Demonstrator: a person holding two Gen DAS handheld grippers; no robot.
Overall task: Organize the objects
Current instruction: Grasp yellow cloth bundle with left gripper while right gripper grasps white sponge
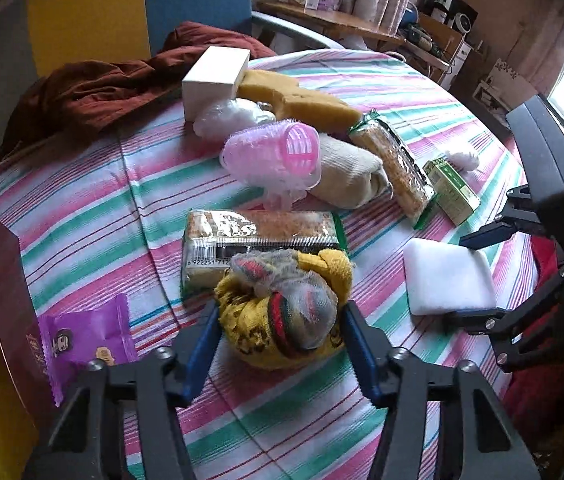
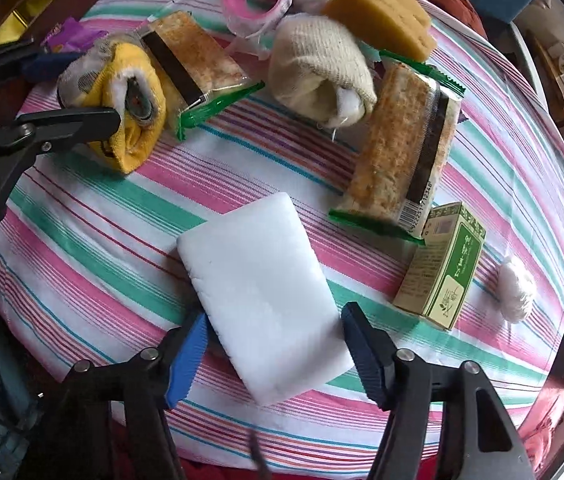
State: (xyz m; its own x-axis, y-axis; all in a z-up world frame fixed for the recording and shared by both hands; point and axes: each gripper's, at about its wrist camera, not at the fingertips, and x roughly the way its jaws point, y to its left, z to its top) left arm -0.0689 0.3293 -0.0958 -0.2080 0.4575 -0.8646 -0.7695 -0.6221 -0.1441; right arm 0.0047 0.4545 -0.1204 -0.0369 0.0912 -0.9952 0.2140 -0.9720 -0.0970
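Left claw (image 1: pixel 278 344) is squeezed onto the knitted yellow sock bundle (image 1: pixel 285 312). Right claw (image 2: pixel 274 354) straddles the smooth white foam block (image 2: pixel 262 288), left pad touching, right pad just off it.

A: The tablecloth (image 2: pixel 94 216) is woven striped cloth, matt. The white sponge (image 2: pixel 262 292) looks soft, matt foam.

B: The snack packet (image 2: pixel 401 148) is glossy clear plastic. The yellow sock bundle (image 1: pixel 285 312) is fuzzy knit. The small green box (image 2: pixel 441 264) is smooth cardboard.

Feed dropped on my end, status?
Left gripper shut on yellow sock bundle. Right gripper straddling white sponge, grip unconfirmed. Nothing blocking.
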